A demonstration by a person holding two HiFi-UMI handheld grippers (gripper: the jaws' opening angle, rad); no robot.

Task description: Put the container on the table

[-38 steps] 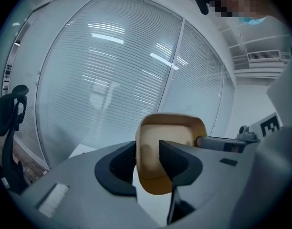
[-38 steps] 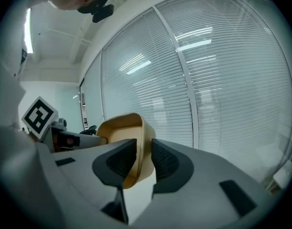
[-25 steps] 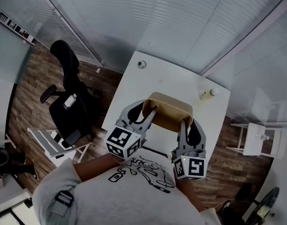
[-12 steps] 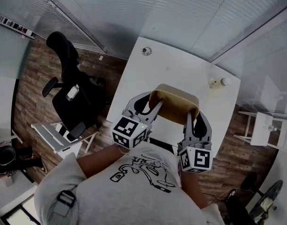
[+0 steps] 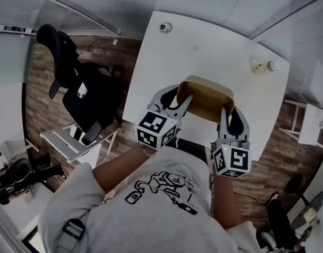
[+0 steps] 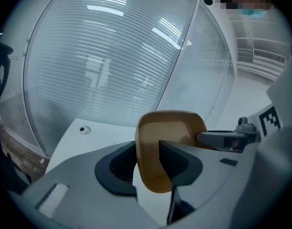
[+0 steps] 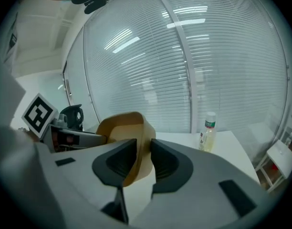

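Tan container [image 5: 206, 96] over white table [image 5: 203, 41], left gripper [image 5: 177, 103] clamped on its left wall, right gripper [image 5: 225, 116] clamped on its right wall

Office room with glass walls

Glass walls [image 6: 112, 61] lined with slatted blinds enclose a white table [image 5: 203, 51]. A black swivel chair [image 5: 79, 96] stands beside it on a wood-plank floor [image 5: 43, 115], and a small white side table [image 5: 309, 125] stands on the other side.

The container [image 5: 206, 96] sits between left gripper [image 5: 178, 102] and right gripper [image 5: 224, 116].
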